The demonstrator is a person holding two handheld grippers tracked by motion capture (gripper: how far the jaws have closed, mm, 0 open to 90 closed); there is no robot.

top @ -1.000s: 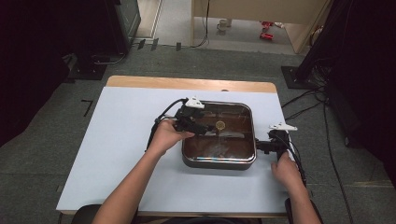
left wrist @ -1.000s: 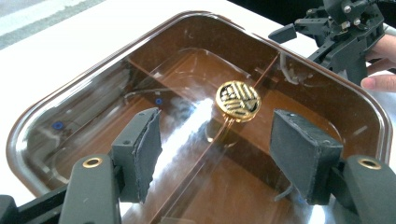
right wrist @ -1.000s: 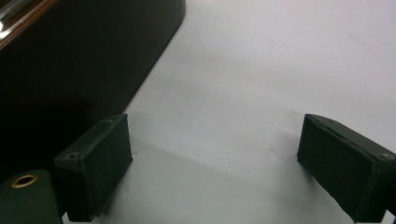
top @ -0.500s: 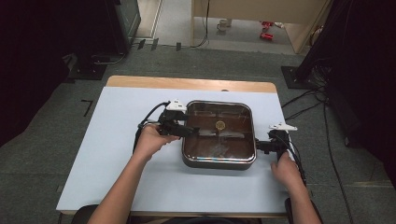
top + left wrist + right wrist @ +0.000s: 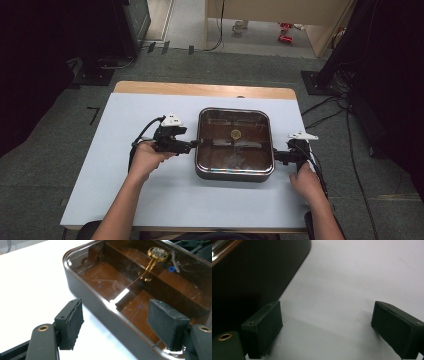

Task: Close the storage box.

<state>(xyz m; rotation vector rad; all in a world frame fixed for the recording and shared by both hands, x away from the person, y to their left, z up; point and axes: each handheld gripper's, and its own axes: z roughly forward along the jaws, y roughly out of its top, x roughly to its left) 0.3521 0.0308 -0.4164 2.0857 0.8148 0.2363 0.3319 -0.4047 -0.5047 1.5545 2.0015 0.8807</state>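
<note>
A square dark box (image 5: 235, 175) with a clear brown lid sits mid-table, a small gold round piece (image 5: 235, 133) showing through the lid. My left gripper (image 5: 196, 144) is at the box's left edge. In the left gripper view its jaws (image 5: 117, 317) have just been opening: one pad is over the table, the other over the lid (image 5: 100, 282), with the rim between them untouched. The gold piece (image 5: 157, 252) lies farther in. My right gripper (image 5: 276, 156) rests by the box's right side, open (image 5: 328, 315) over bare table, with the dark wall (image 5: 249, 272) beside it.
The white table top (image 5: 125, 190) spreads wide to the left and front of the box. A wooden strip (image 5: 200, 90) runs along its far edge. Cables (image 5: 350, 150) trail over the floor at the right, and dark equipment stands at both back corners.
My left hand has drawn its gripper leftward, from over the box's left part out to its left rim. The right hand and the box have stayed put.
</note>
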